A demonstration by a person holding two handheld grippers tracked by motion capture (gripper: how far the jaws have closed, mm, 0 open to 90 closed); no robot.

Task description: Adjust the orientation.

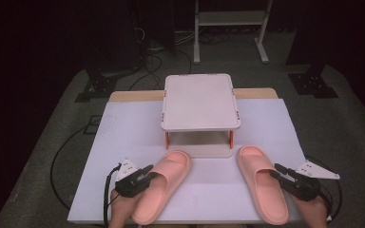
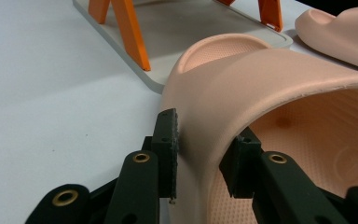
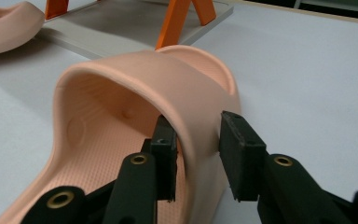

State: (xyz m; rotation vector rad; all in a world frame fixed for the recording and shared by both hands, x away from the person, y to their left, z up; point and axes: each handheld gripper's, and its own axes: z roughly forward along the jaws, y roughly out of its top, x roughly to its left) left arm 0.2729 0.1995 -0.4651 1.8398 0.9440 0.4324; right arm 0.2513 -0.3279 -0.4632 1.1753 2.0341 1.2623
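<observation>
Two pink slippers lie on the white table sheet before a small two-tier rack (image 1: 200,102). The left slipper (image 1: 164,185) is pinched at its strap by the left gripper (image 1: 148,176), the right slipper (image 1: 262,183) by the right gripper (image 1: 276,172). The grasping step looks done; lifting onto the rack is probably called for next.

Two pink slippers (image 1: 164,185) (image 1: 261,183), one rack (image 1: 200,102)

Heel of the left slipper (image 1: 142,216) is cut by the bottom edge in the high view, next to the left tool (image 1: 148,172). Rack (image 1: 200,102) top hides its lower shelf; its orange legs are cropped in both gripper views. Room behind the rack is too dark to read.
</observation>
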